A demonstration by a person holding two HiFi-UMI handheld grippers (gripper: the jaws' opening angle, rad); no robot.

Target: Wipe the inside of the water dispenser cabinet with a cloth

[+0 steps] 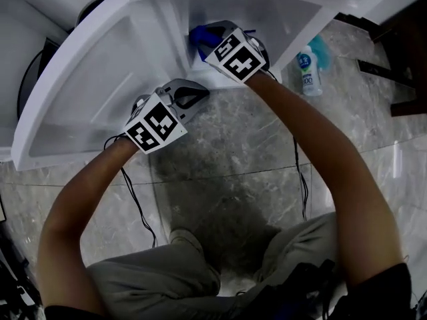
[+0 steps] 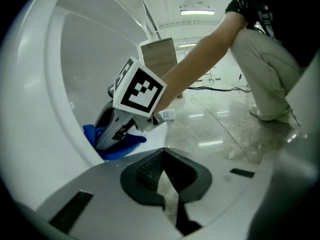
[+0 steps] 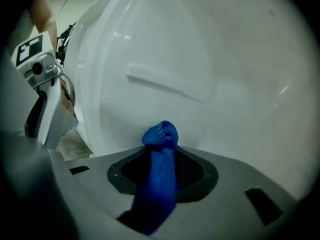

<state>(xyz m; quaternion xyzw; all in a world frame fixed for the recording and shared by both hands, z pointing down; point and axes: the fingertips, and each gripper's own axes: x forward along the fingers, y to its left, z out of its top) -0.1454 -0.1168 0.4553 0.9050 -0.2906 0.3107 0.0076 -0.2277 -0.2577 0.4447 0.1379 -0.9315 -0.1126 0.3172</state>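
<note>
My right gripper [image 1: 203, 42] is clamped on the blue cloth [image 3: 161, 151], its bunched end poking forward inside the cabinet [image 1: 267, 12] mouth, with the white inner wall straight ahead. My left gripper [image 1: 189, 97] is closed, empty, and further out by the door [image 1: 87, 79].

Cloth [image 1: 198, 40] in cabinet [image 1: 280, 19]; bottle [image 1: 307, 72] on floor [image 1: 233, 152], right.
</note>
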